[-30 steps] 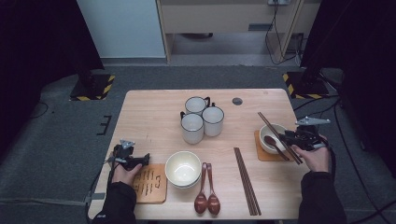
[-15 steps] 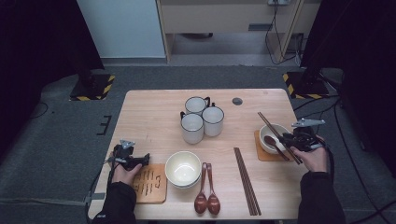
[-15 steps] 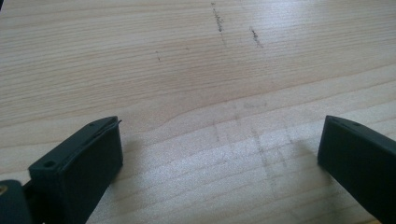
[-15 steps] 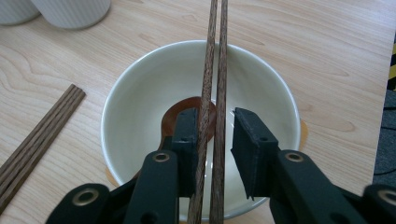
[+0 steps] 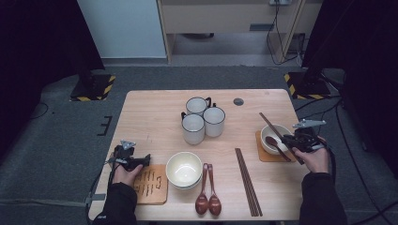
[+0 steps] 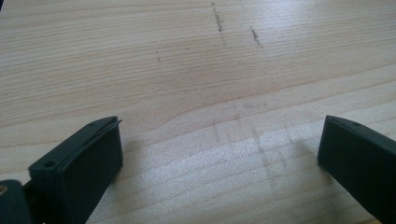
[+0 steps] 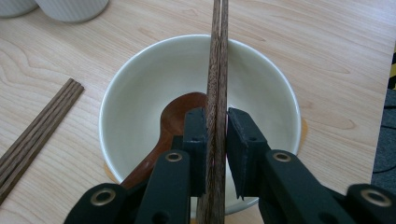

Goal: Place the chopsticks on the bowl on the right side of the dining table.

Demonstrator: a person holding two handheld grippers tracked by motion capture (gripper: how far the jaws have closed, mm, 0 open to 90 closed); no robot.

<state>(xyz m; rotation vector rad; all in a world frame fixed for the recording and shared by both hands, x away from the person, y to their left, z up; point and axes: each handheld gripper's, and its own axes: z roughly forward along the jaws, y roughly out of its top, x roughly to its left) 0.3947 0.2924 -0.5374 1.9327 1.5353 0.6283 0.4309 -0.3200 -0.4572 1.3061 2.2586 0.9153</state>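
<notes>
Now, from the high view, we see the right gripper (image 5: pixel 292 141) at the small white bowl (image 5: pixel 277 138) on its orange coaster (image 5: pixel 261 154), while the left gripper (image 5: pixel 141 160) rests by the printed mat (image 5: pixel 151 183).

Left gripper view: jaws wide apart, nothing between them, over pale grained table (image 6: pixel 187 70).

Right gripper view: the jaws have just been closing on the dark wooden chopsticks (image 7: pixel 217 70) lying across the glossy round bowl (image 7: pixel 140 84), above a brown spoon (image 7: pixel 175 116). The pads seem to press both sticks; we should hold them together and lift level.
</notes>
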